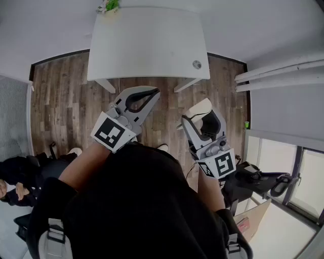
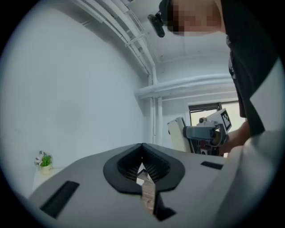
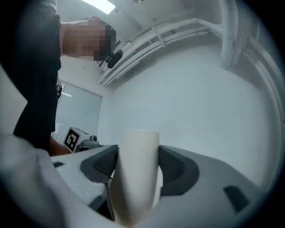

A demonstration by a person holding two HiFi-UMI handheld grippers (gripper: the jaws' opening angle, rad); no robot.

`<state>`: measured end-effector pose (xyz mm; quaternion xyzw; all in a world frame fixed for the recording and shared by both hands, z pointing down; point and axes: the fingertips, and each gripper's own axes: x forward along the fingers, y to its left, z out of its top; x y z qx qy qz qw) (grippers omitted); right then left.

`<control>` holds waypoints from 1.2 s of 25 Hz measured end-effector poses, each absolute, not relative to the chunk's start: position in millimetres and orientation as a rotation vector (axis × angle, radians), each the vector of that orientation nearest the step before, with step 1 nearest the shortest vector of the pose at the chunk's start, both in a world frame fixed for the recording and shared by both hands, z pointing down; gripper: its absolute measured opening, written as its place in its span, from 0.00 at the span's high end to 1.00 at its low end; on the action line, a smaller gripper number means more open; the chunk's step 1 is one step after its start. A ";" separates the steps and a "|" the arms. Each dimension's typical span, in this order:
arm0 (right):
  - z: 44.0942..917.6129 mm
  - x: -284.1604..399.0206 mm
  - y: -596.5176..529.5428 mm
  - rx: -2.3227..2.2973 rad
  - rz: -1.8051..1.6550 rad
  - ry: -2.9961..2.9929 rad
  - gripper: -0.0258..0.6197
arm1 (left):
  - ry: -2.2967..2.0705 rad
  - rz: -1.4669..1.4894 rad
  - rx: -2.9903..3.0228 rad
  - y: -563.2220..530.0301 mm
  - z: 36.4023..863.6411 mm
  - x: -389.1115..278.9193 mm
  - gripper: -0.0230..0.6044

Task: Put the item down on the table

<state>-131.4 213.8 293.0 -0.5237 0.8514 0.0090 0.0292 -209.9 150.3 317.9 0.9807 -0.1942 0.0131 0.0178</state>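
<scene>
My right gripper (image 1: 200, 120) is shut on a cream, cup-like item (image 1: 198, 107), held in the air above the wood floor, short of the white table (image 1: 147, 45). In the right gripper view the item (image 3: 136, 156) stands between the two dark pads (image 3: 176, 167), which press on its sides, and hides the gap of the gripper (image 3: 138, 165). My left gripper (image 1: 144, 99) hovers beside it to the left, jaws together with nothing between them. The left gripper view shows its tips meeting (image 2: 142, 149) and the right gripper (image 2: 207, 131) with the item (image 2: 178, 133) beyond.
A small round grey object (image 1: 197, 64) lies near the table's front right corner, and a small potted plant (image 1: 109, 6) stands at its far left. White pipes (image 1: 278, 73) run along the right wall. A seated person (image 1: 15, 177) is at the left, a black chair (image 1: 263, 179) at the right.
</scene>
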 end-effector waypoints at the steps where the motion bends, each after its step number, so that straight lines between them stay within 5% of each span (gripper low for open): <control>1: 293.4 -127.6 221.7 -1.619 0.029 2.621 0.51 | -0.601 0.029 3.053 158.3 315.5 -203.5 0.97; 30: 300.9 -0.4 355.4 -1.586 0.002 2.556 0.51 | -0.665 0.020 3.074 307.1 312.3 -77.2 0.97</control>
